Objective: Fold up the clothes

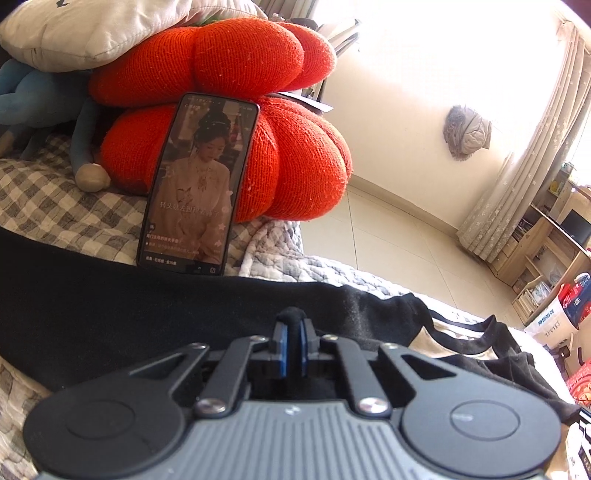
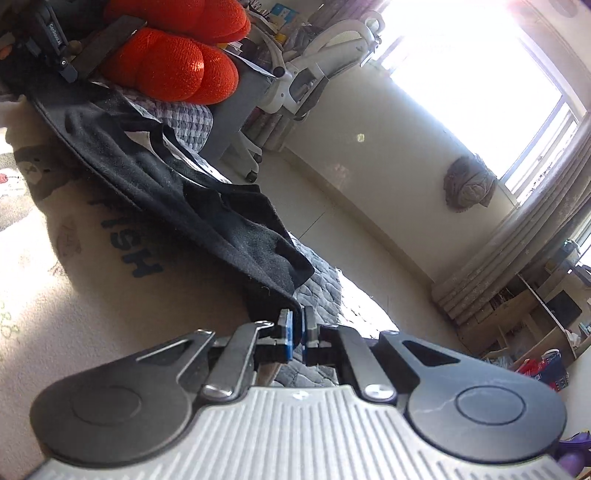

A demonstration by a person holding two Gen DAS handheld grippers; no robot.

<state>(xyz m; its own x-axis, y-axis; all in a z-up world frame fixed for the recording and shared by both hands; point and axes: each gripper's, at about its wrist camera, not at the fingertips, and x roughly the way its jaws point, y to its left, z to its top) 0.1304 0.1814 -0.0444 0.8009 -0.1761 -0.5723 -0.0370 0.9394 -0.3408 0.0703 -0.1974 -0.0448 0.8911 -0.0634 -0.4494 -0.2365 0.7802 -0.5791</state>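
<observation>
Left wrist view: the left gripper (image 1: 291, 332) is clenched on a small fold of the black garment (image 1: 147, 295), a nub of the soft, matte cloth poking up between its blue pads (image 1: 282, 345). The garment spreads wide and flat across the bed, reaching from the left edge to a rumpled end with thin pale stripes at the right. Behind it a phone (image 1: 197, 184) stands upright, screen lit, leaning against an orange cushion (image 1: 258, 122) (knitted, plump, lobed like a pumpkin). A cream pillow (image 1: 92, 29) lies on top of the cushion and a blue plush toy (image 1: 40, 99) sprawls at the left on a grey checked quilt (image 1: 55, 206). Beyond the bed edge are pale floor tiles, a curtain (image 1: 524, 147) with small flowers and a wooden shelf (image 1: 546, 240).

Right wrist view: the right gripper (image 2: 297, 330) has its blue pads (image 2: 288, 332) drawn together at the corner of the garment (image 2: 207, 206); the fuzzy black edge runs down to the fingertips, and it appears pinched there, though the contact is hard to make out. From that corner the cloth stretches away up-left in a long creased band, over a cream blanket (image 2: 55, 258) printed with dark letters and small cartoon figures. The left gripper (image 2: 51, 40) shows at the far end, near the orange cushion (image 2: 177, 70). A white office chair (image 2: 314, 70) stands past the bed, under a glaring window (image 2: 480, 81)
</observation>
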